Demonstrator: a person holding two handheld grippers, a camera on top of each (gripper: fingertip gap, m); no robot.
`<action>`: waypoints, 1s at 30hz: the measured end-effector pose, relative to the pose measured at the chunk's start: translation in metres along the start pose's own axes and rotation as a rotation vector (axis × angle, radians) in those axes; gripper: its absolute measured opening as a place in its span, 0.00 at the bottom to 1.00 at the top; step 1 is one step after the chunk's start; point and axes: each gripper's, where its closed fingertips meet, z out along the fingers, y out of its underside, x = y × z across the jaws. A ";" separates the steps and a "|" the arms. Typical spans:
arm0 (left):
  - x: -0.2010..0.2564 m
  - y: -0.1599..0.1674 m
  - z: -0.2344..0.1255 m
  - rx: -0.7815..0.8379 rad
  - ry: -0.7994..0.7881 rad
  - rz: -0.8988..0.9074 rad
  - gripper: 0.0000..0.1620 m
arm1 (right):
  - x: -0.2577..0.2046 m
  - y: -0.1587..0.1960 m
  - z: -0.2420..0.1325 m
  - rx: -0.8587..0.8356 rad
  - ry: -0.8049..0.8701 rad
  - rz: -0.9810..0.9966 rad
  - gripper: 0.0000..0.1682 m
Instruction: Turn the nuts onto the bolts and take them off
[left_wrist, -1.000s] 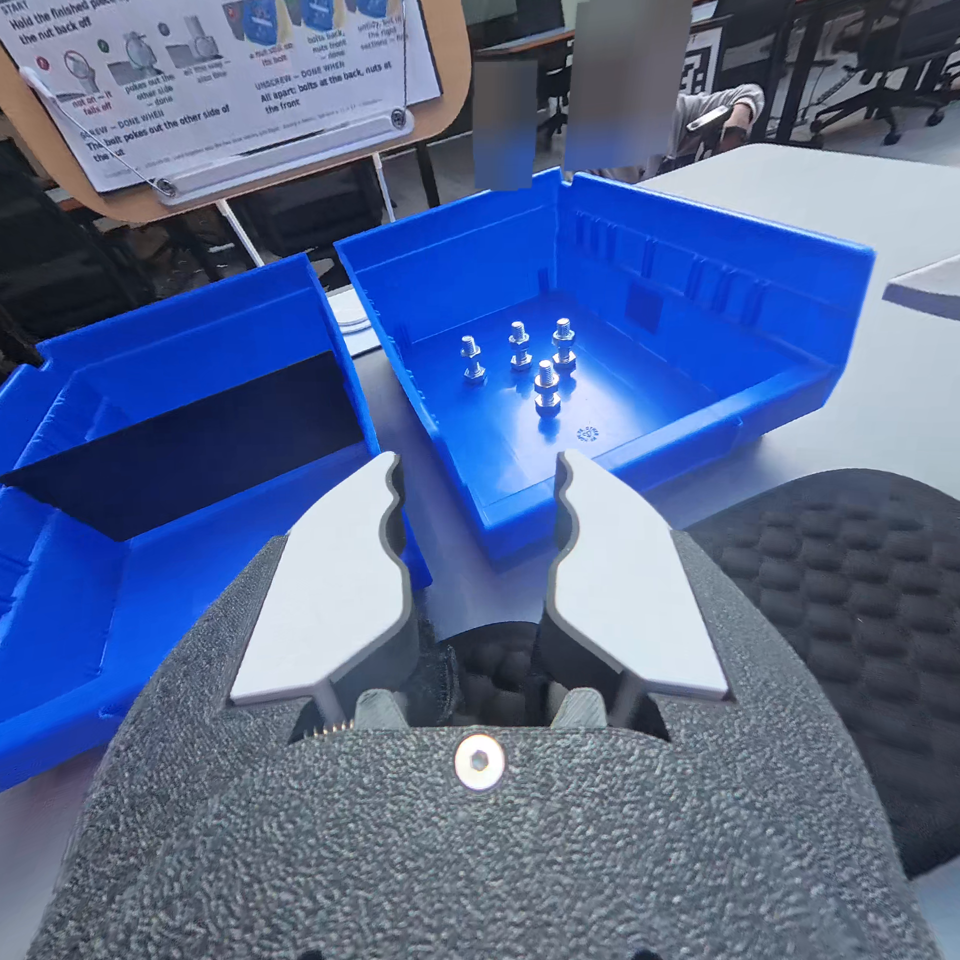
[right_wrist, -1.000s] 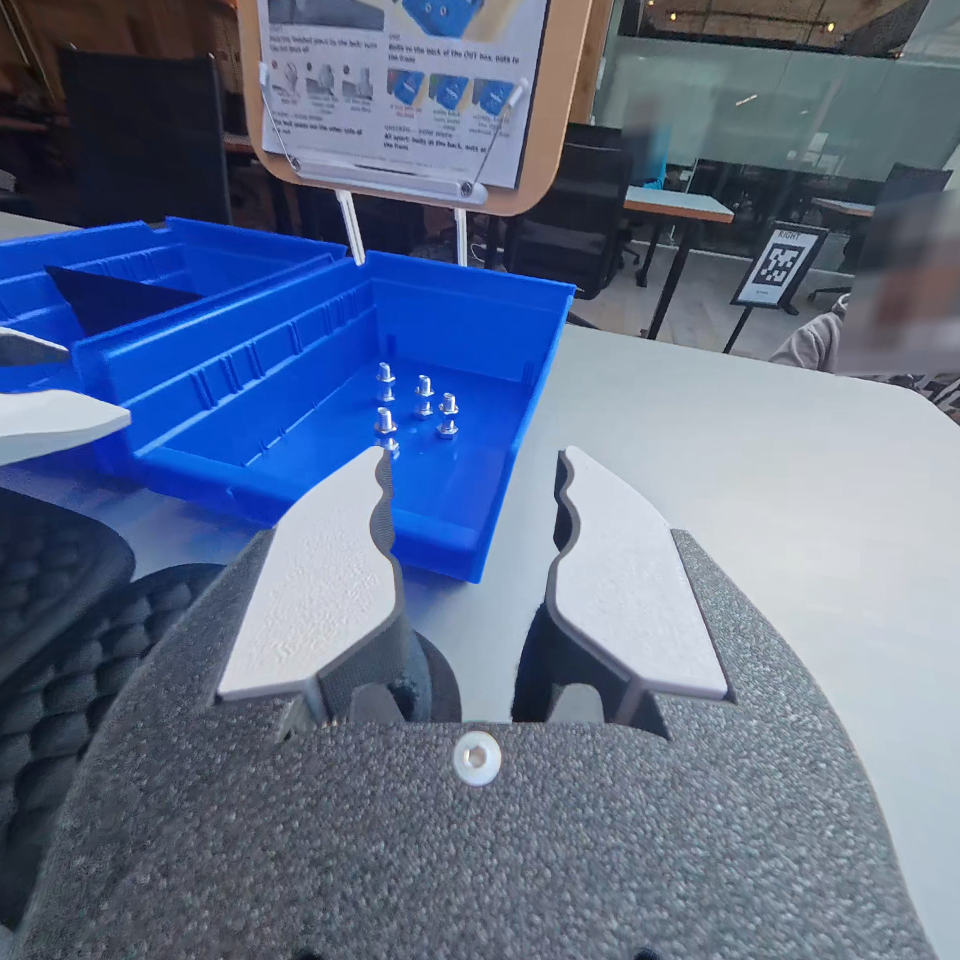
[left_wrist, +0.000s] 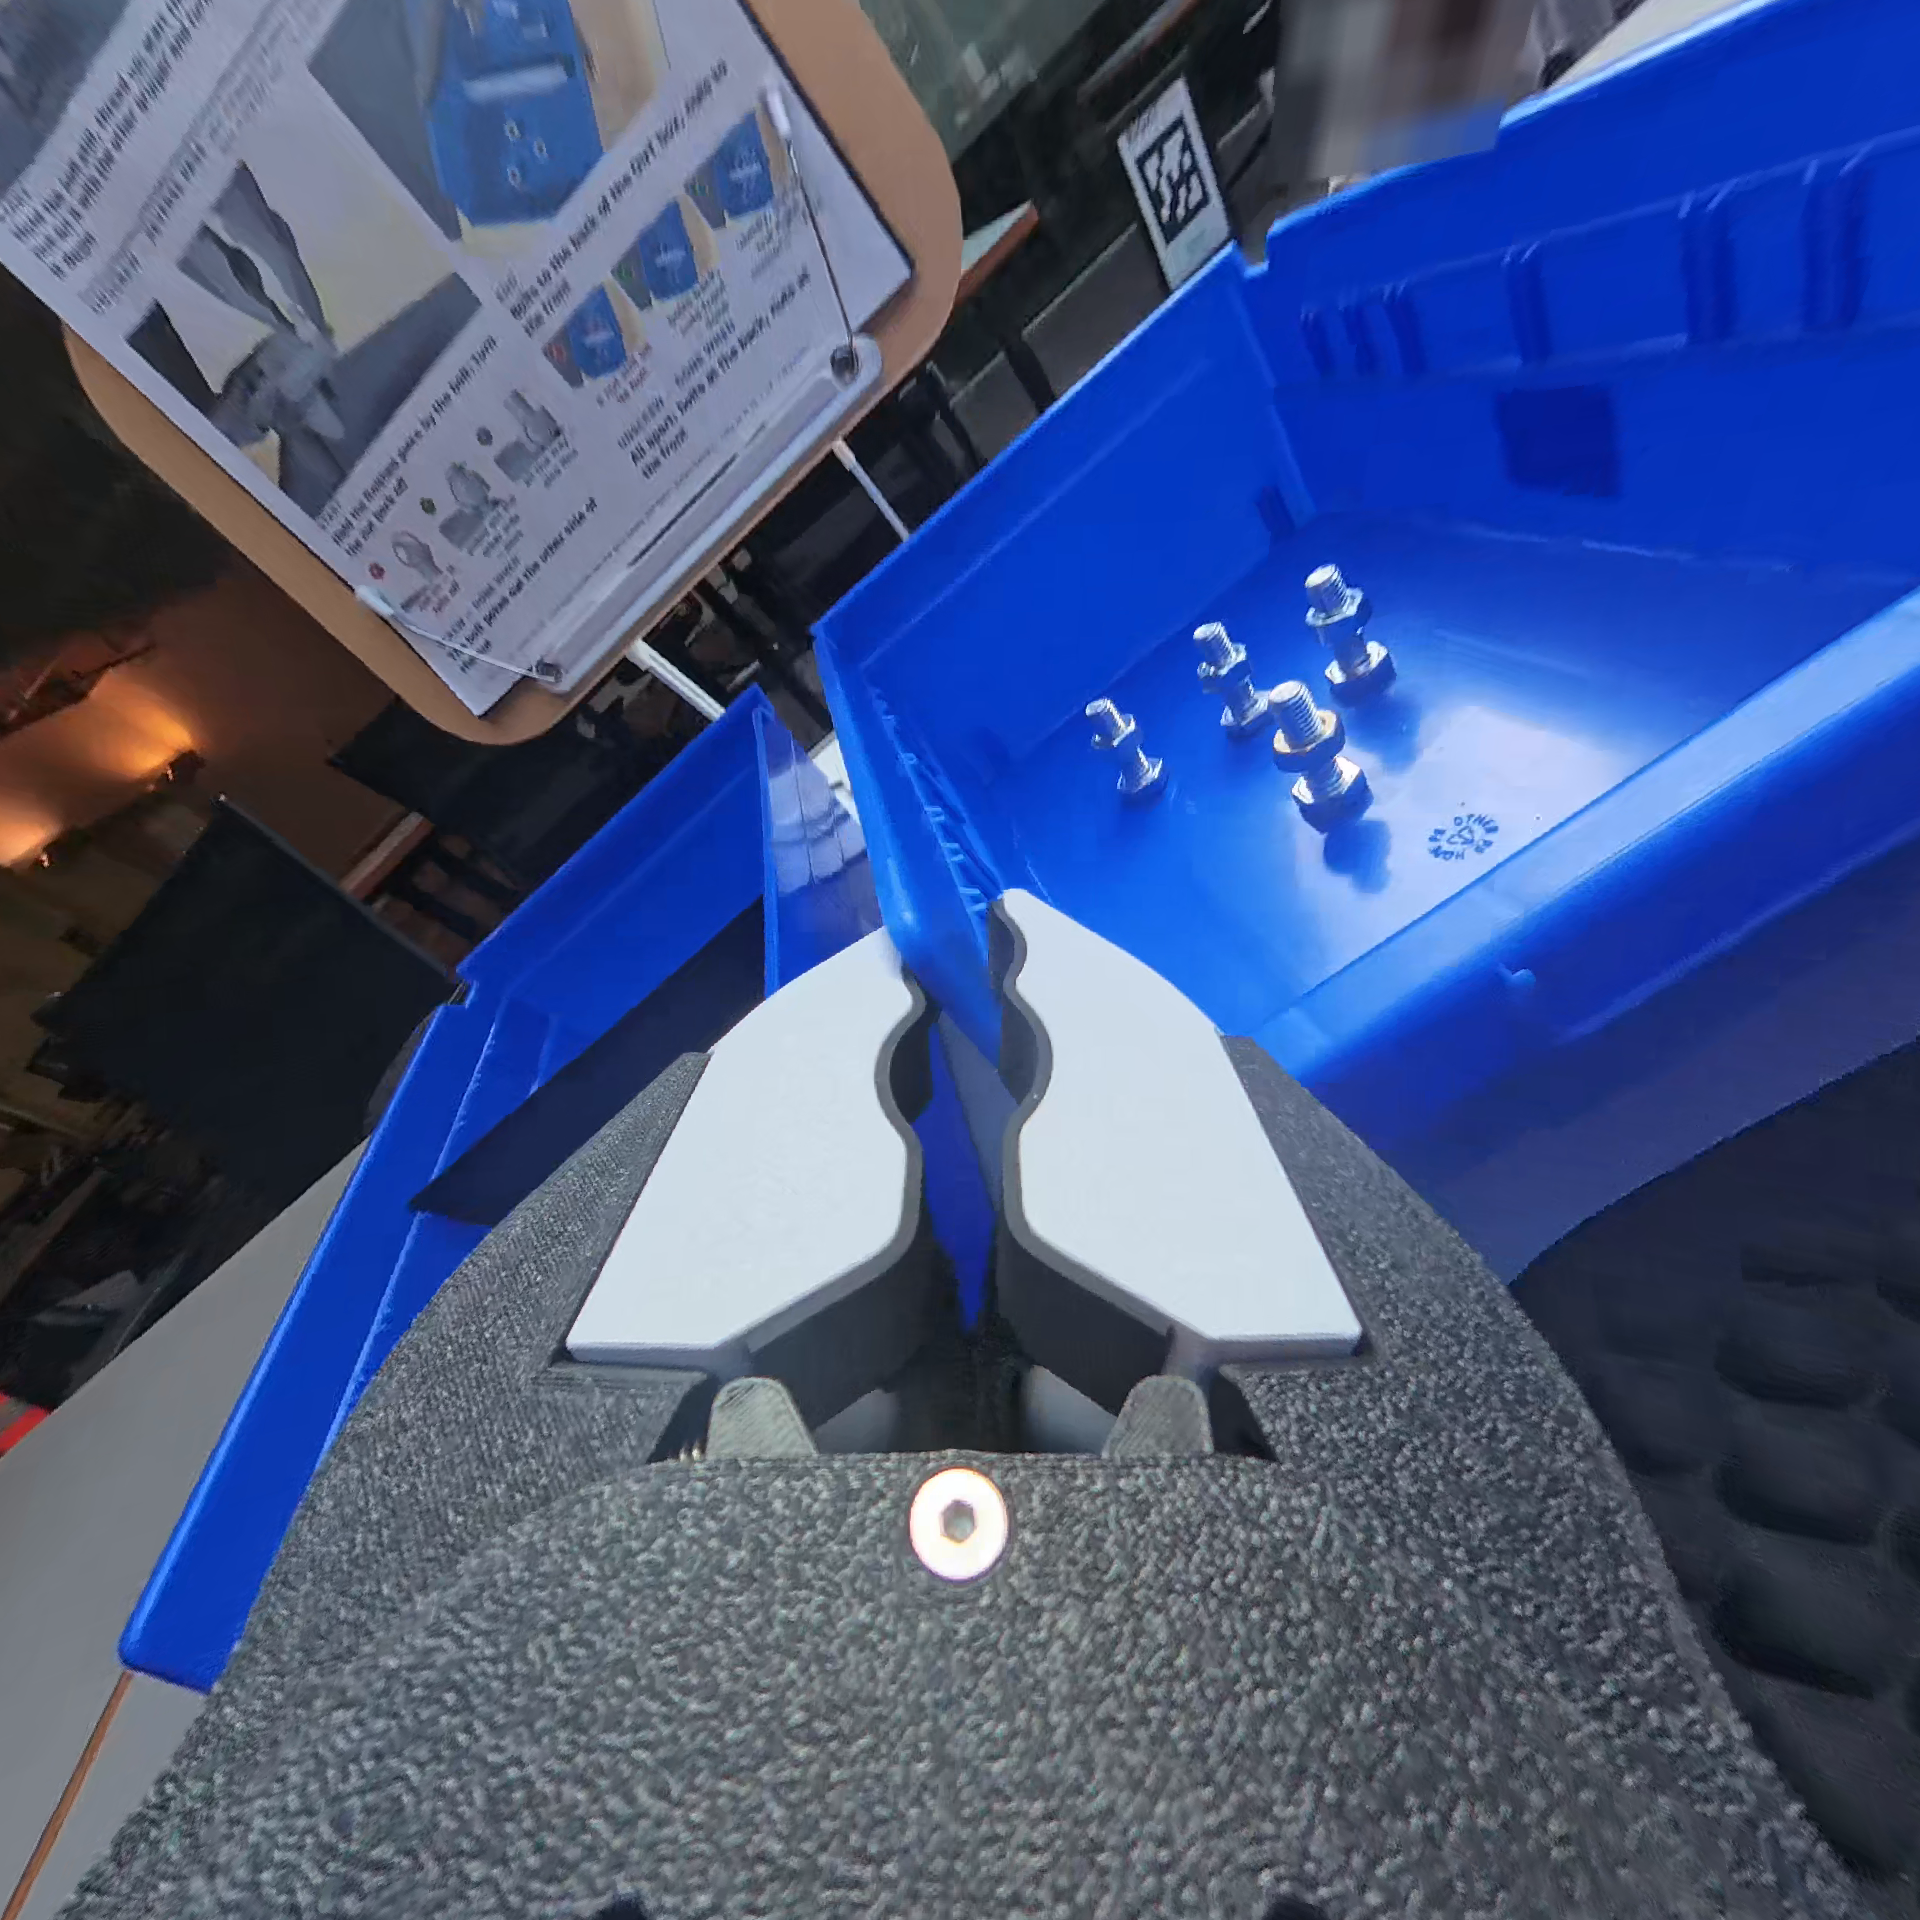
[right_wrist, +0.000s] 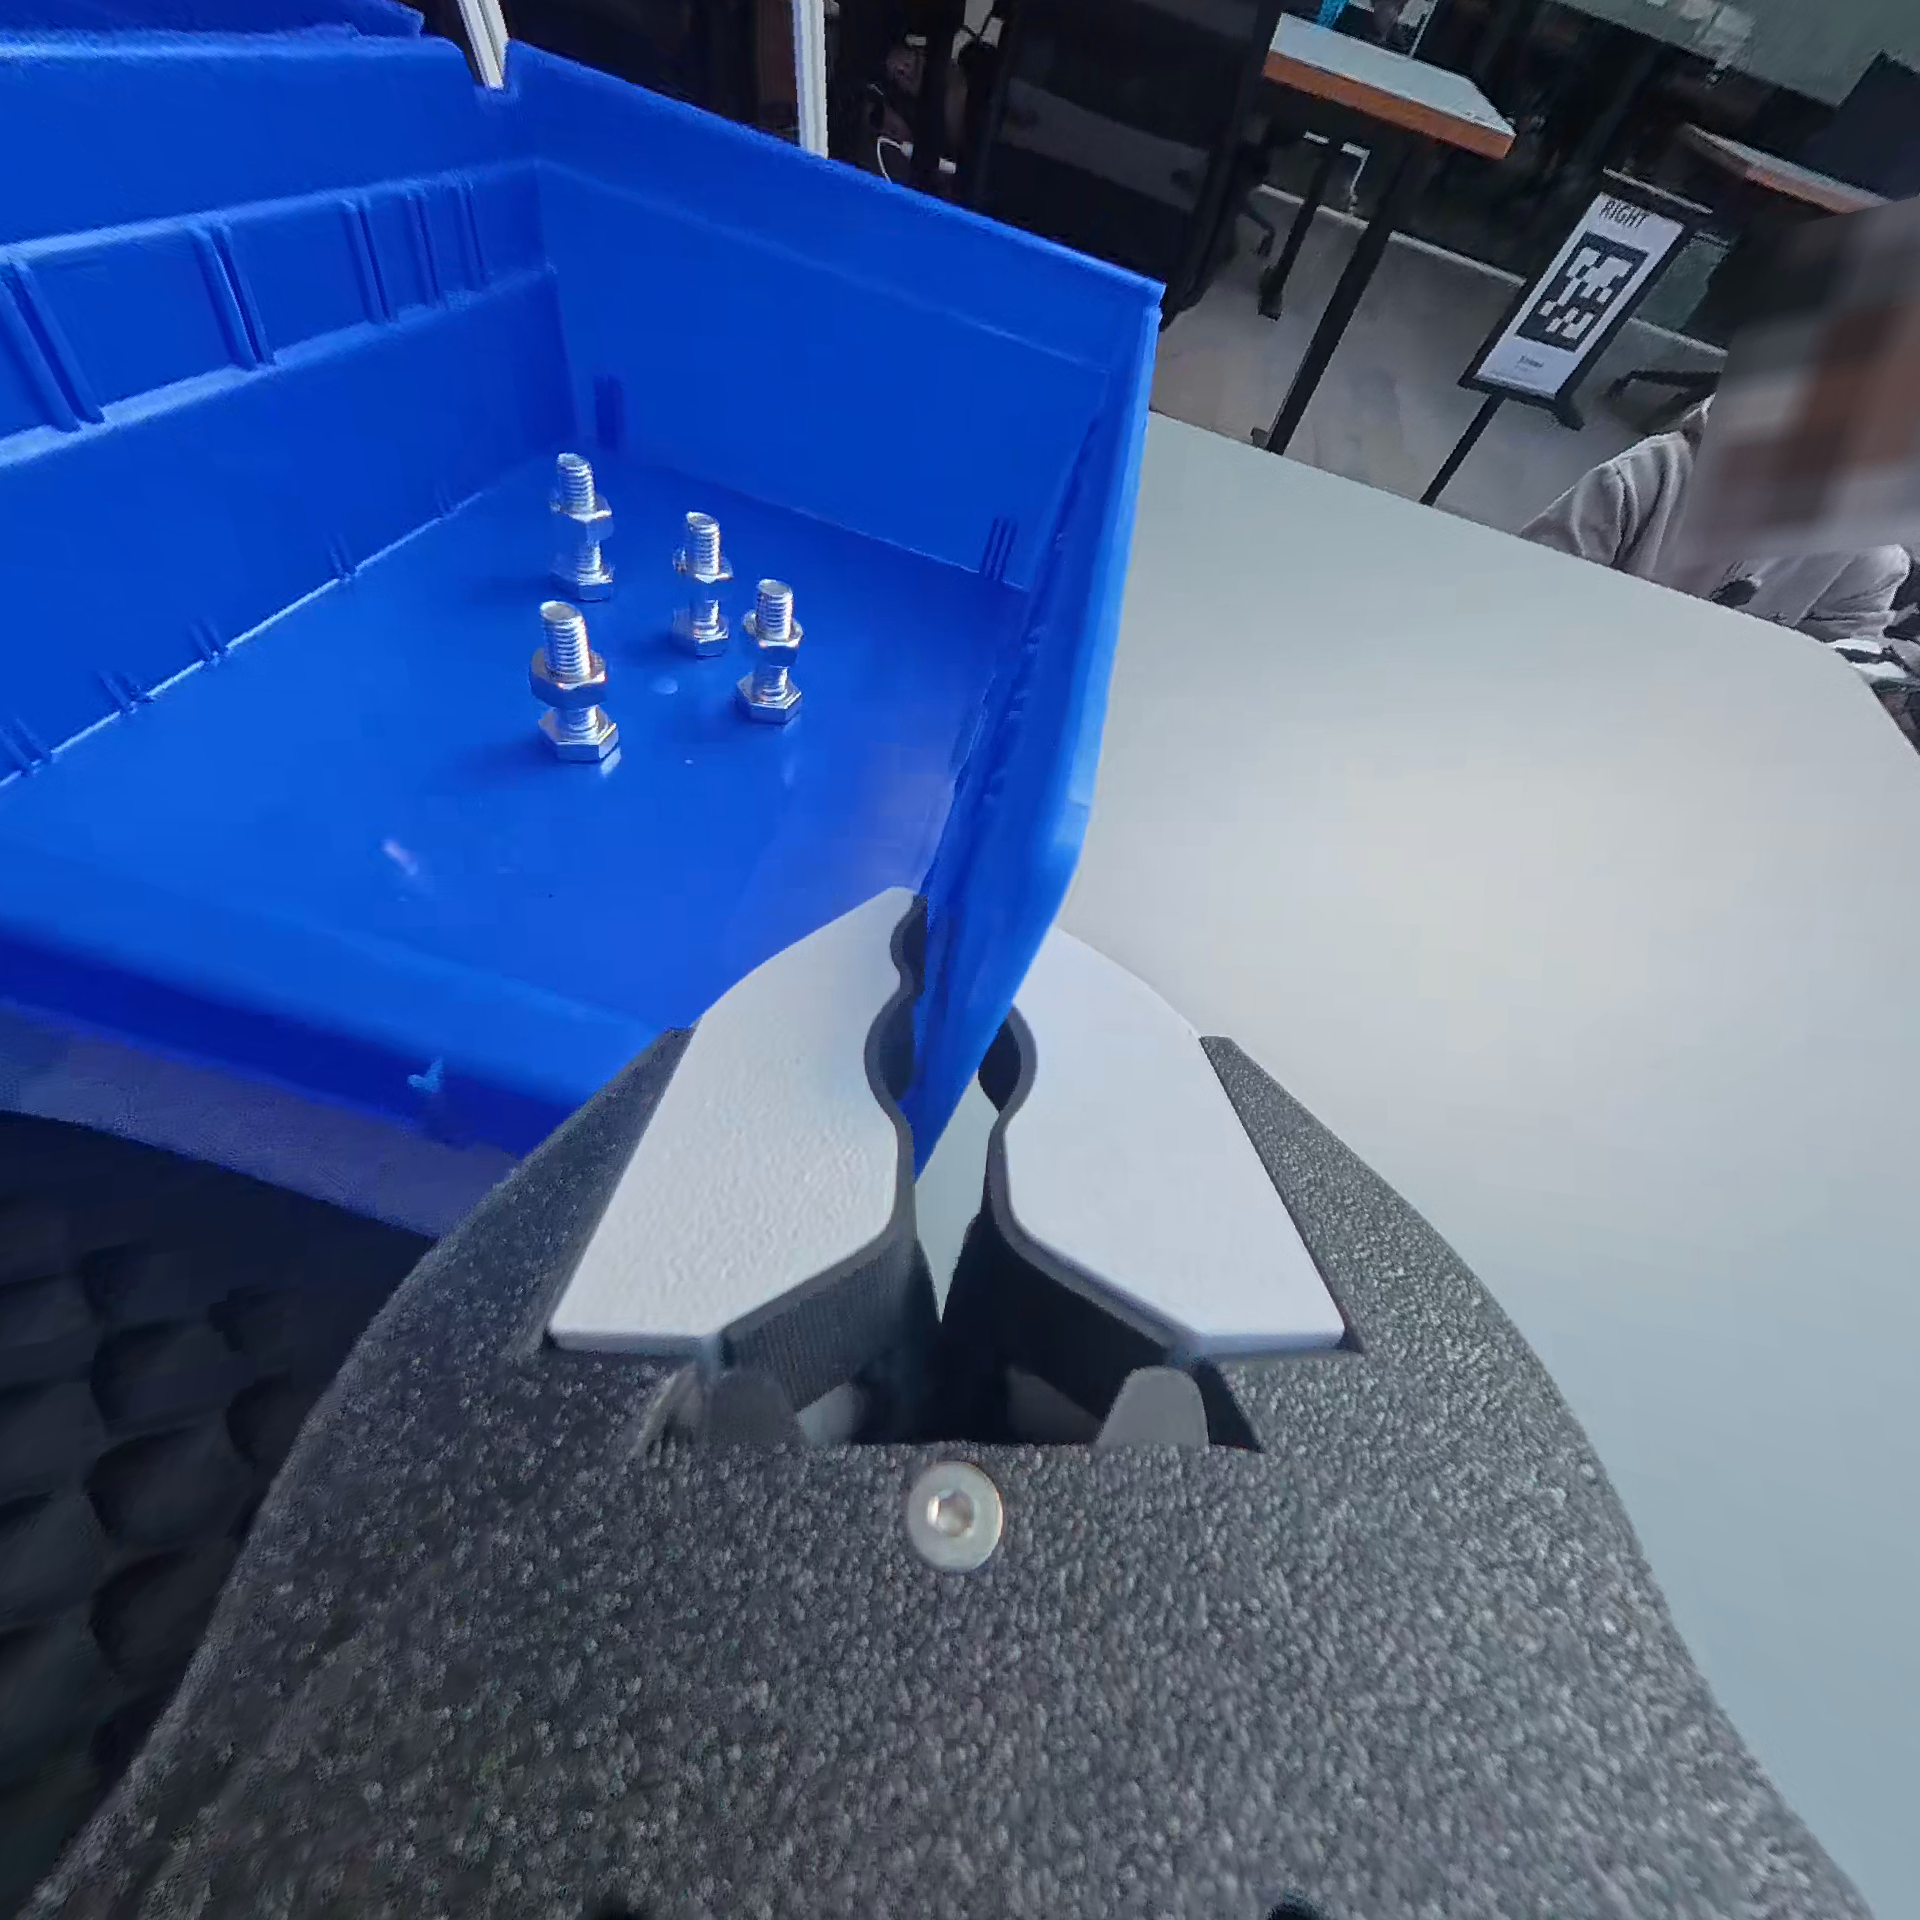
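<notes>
**Bin gripped, nuts untouched**

Your left gripper (left_wrist: 961, 971) is clamped on the blue bin (left_wrist: 1558, 312) wall, and your right gripper (right_wrist: 961, 977) pinches the opposite wall. Four bolts (right_wrist: 665, 613) stand upright inside, nuts already threaded on; unscrewing judged still ahead. The neighbouring bin (left_wrist: 582, 987) interior stays mostly hidden.
</notes>
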 end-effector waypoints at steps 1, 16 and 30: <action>0.001 -0.006 -0.003 0.028 0.014 -0.014 0.04 | 0.003 0.000 -0.005 0.007 0.006 0.011 0.03; -0.055 -0.059 -0.058 0.191 -0.064 -0.045 0.04 | -0.011 -0.081 -0.064 0.199 0.060 -0.031 0.03; -0.204 0.010 -0.141 0.129 -0.308 -0.042 0.03 | -0.184 -0.162 -0.052 0.314 -0.184 -0.039 0.03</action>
